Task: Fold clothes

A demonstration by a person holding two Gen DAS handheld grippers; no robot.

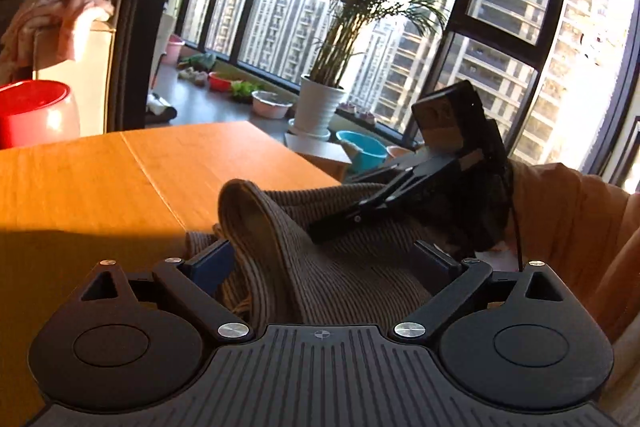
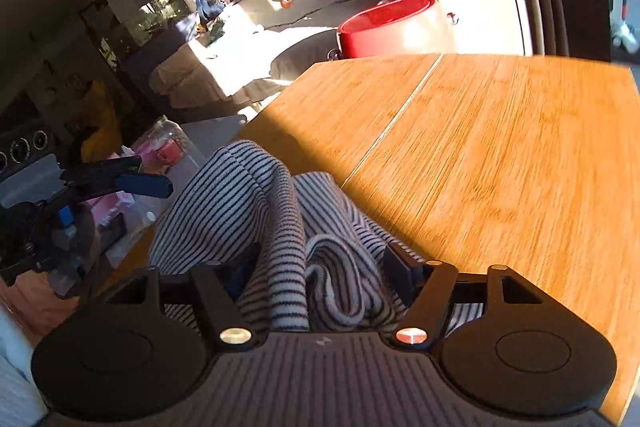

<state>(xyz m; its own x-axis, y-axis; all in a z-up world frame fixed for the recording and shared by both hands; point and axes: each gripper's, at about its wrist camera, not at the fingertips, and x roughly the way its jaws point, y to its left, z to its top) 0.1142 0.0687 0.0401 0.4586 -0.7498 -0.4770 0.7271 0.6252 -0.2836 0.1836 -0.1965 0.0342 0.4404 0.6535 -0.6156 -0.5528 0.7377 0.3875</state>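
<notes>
Striped garment (image 2: 256,211) bunched in folds at the near edge of the wooden desk (image 2: 500,163), part of it spilling past the desk's left edge. Left hand-held gripper (image 1: 320,259) spread wide, fabric heaped between its fingers (image 1: 210,263) but not pinched. Right hand-held gripper (image 2: 320,271) likewise wide, cloth gathered loosely between both fingers (image 2: 402,269). Seen from the left wrist, the right hand-held gripper (image 1: 340,223) resting on the cloth, pointing toward the desk. Red bucket (image 2: 384,23) on the floor beyond the far edge. Potted palm (image 1: 320,103) by the window.
</notes>
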